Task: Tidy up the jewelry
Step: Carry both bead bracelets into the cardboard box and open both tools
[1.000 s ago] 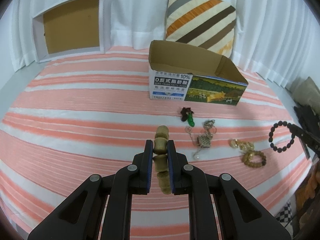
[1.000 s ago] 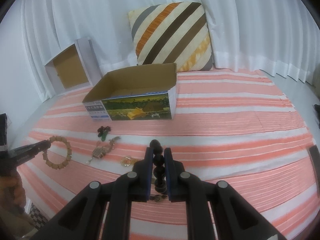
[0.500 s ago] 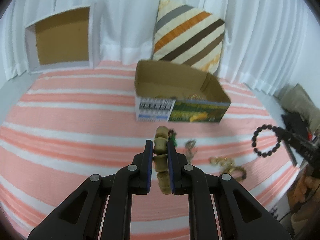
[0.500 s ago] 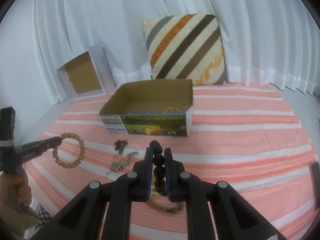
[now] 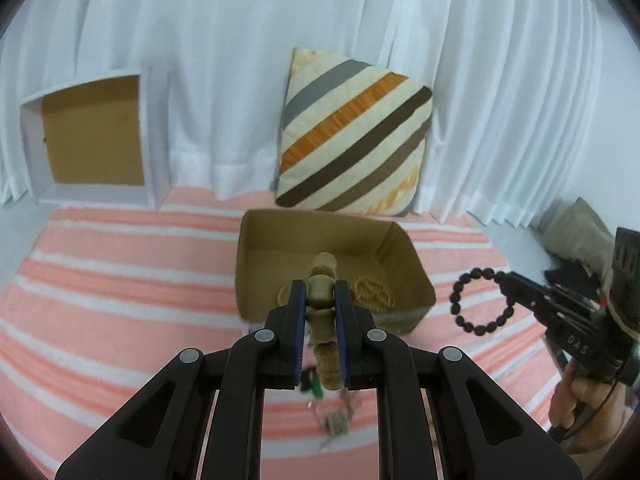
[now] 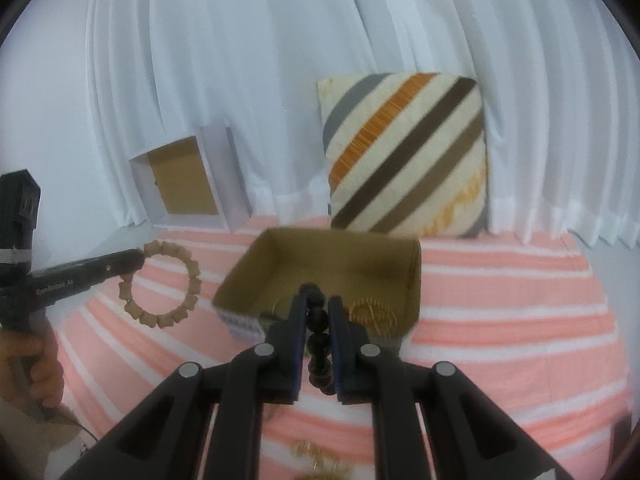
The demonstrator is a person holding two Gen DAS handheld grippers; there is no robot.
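Over the striped bed: both grippers hang ahead of and above the open brown cardboard box (image 5: 404, 276), each carrying 1 bracelet.

Left gripper (image 5: 321, 302): jaws pressed onto the tan wooden-bead bracelet (image 5: 322, 292); the ring hangs edge-on to its own camera, long axis vertical between the pads.

Right gripper (image 6: 317, 312): jaws pinching the black round-bead bracelet (image 6: 318, 344), likewise hanging vertical and edge-on.

Cross-check: from the right wrist view the tan ring (image 6: 162, 284) dangles as a full loop off the left jaw tips; from the left wrist view the black ring (image 5: 482, 302) does the same off the right tips.

Key relation: box opening lies straight ahead and below both pairs of tips; judged, the drop needs a short forward carry over the near wall, then release.

Nearer hand: left tips appear already over the box mouth; right tips seem at the near wall. Hard to rank with certainty.

Count, in box: at least 2 gold chain loops (image 5: 372, 292) on the floor of the box.

Count, on pink-and-white striped cover (image 5: 120, 280): 1 green-and-dark pendant (image 5: 314, 386), 1 silver charm piece (image 5: 336, 424), some gold-coloured pieces (image 6: 320, 456), blurred, number unclear.

Count, held: 2 bracelets.

Backdrop: 1 diagonal-striped cushion (image 5: 352, 136), 1 white box lid (image 5: 92, 140) leaning on white curtains.
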